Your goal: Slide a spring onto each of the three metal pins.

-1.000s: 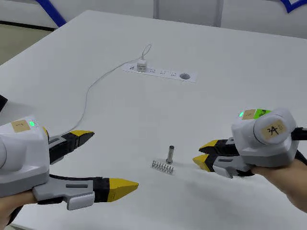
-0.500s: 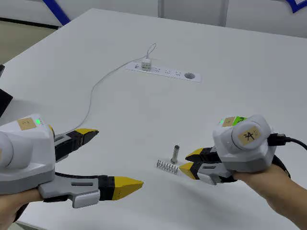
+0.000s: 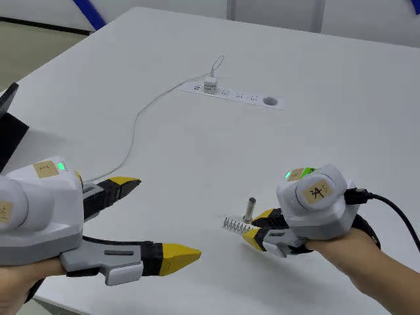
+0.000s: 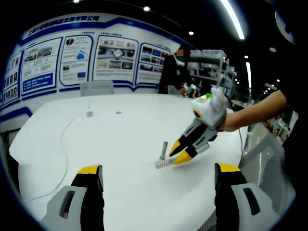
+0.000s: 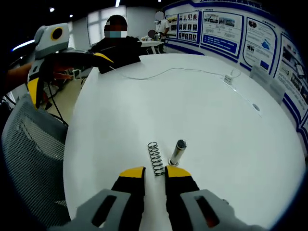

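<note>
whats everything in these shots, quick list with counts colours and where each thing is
spring: one, silver, lying on the table beside the pin
pin: one, grey metal, upright, nothing on it
power strip: one, white, far part of the table
charger: one, white, plugged into the power strip
cable: one, white, runs from the charger toward the near left
table: one, white
left gripper: one, white with black and yellow tips, near left, jaws wide apart
right gripper: one, same colours, tips at the spring's end, jaws slightly apart
</note>
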